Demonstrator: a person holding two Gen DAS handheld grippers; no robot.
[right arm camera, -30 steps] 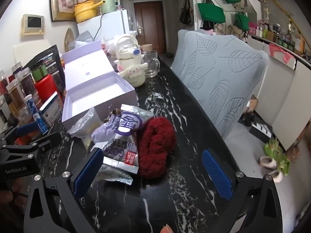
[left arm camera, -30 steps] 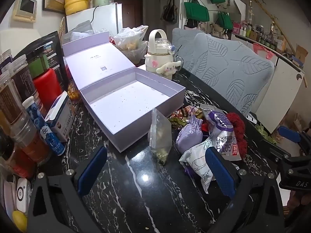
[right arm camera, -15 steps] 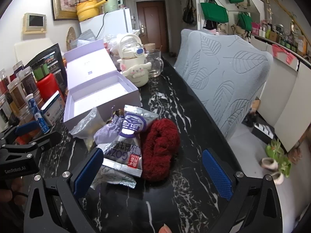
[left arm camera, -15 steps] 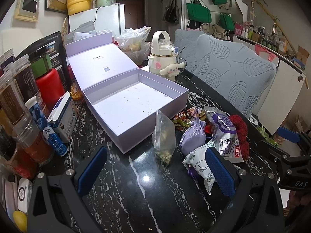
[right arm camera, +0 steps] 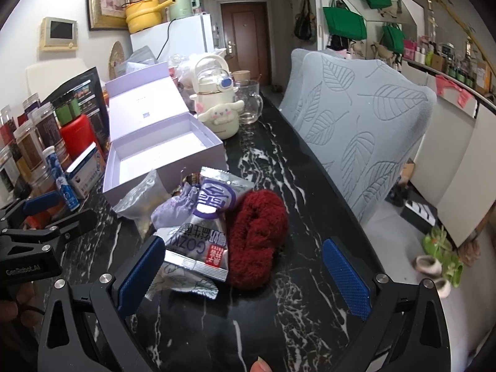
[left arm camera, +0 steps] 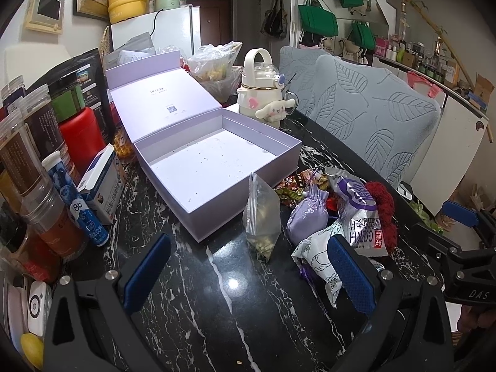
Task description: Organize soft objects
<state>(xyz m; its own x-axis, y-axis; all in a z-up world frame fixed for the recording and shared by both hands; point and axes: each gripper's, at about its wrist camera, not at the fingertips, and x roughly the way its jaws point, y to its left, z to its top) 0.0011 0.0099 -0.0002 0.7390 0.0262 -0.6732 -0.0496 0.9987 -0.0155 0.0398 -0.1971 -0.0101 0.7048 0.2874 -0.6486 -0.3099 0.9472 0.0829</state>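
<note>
An open lilac box [left arm camera: 214, 167] [right arm camera: 161, 155] sits empty on the black marble table. A heap of soft things lies to its right: a clear zip bag [left arm camera: 262, 217] [right arm camera: 139, 195], a lilac drawstring pouch [left arm camera: 308, 214] [right arm camera: 176, 206], a silver snack packet [left arm camera: 359, 214] [right arm camera: 207, 226], a leaf-print packet [left arm camera: 319, 254] and a dark red fuzzy scrunchie [left arm camera: 384, 210] [right arm camera: 257, 235]. My left gripper [left arm camera: 248, 272] stands open short of the zip bag, holding nothing. My right gripper [right arm camera: 243, 272] is open just before the scrunchie and snack packet.
Jars, a red canister [left arm camera: 80, 136] and a blue tube [left arm camera: 74, 201] crowd the table's left edge. A cream kettle with a plush toy [left arm camera: 263, 93] and a glass mug [right arm camera: 249, 102] stand behind the box. A leaf-pattern chair [right arm camera: 356, 130] lines the right side.
Both grippers have drifted slightly forward and upward, so the box and heap sit a bit nearer. Nothing was touched or moved.
</note>
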